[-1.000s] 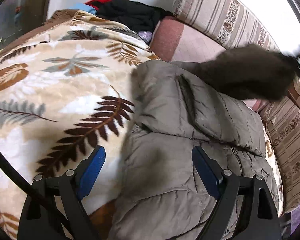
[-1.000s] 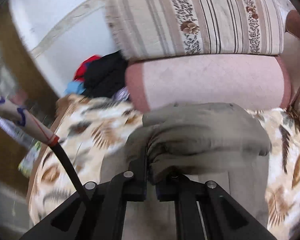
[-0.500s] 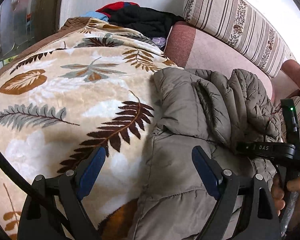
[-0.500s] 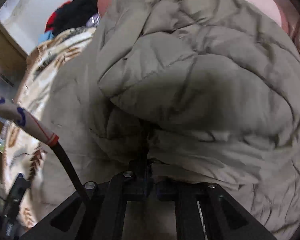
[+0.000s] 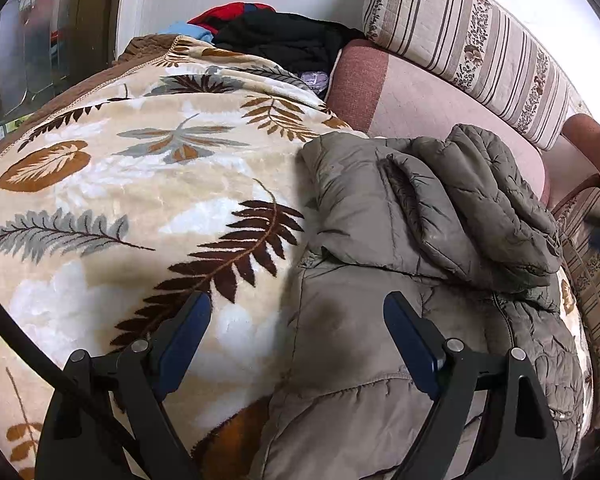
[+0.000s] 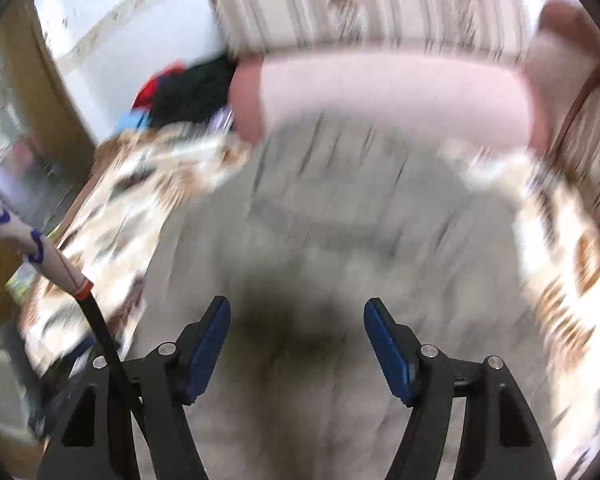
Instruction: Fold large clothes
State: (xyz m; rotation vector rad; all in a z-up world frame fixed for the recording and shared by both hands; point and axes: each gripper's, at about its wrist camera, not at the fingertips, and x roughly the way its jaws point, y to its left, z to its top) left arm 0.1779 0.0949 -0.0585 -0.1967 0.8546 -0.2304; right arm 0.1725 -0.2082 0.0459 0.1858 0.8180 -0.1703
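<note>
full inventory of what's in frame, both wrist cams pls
padded jacket: 1, grey-olive, on the blanket, top part folded over its body
leaf-print blanket: 1, cream with brown and grey leaves, covers the surface under the jacket
pink cushion: 1, pink with a darker end, behind the jacket
striped cushion: 1, cream with brown stripes and floral bands, above the pink cushion
clothes pile: 1 heap, black, red and light blue, far end by the wall
left gripper: 1, black with blue fingers, open, over the jacket's edge, holding nothing
right gripper: 1, black with blue fingers, open, above the jacket; view motion-blurred
</note>
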